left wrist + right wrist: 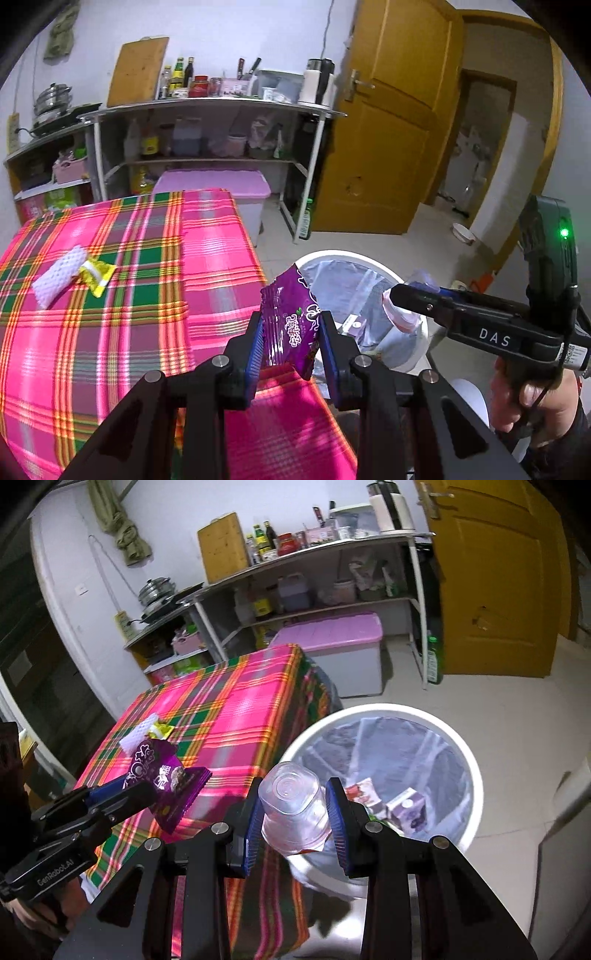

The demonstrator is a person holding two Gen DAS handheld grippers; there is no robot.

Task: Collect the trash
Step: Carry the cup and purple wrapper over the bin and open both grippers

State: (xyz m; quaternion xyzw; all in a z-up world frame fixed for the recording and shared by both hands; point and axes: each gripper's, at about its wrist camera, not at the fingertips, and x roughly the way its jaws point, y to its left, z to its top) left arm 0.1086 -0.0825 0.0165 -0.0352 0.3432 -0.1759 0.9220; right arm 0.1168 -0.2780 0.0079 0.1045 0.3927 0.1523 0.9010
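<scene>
L gripper (290,334): blue pads pinched on purple snack wrapper (291,321), wrapper upright betw. the pads, top corner poking above them. Held at the table's near R edge, just beside the bin. Same wrapper seen from R wrist cam, clamped at the tip of the L tool, over the cloth.

R gripper (293,814): clamped on clear plastic bottle (293,805), bottle base facing the cam, body squeezed betw. both pads. Sits at the bin's near-L rim, partly over the table corner. From L wrist cam the R tool comes in from the R w/ the bottle at its tip over the bin; person's hand (532,402) on the grip.

White trash bin (458,746): on floor, just beside table, clear liner inside. Contents: small cartons – one red/white (364,792), one purple (408,810).

Table w/ pink-green plaid cloth (122,288). Left on it, far L side: white foam net sleeve (61,275) and yellow wrapper (96,275), touching each other, well apart from both grippers.

Bkgd: metal shelf rack (207,107) w/ bottles and a cutting board, pink-lidded storage box (221,184) under it, yellow door (388,122) to the R.
</scene>
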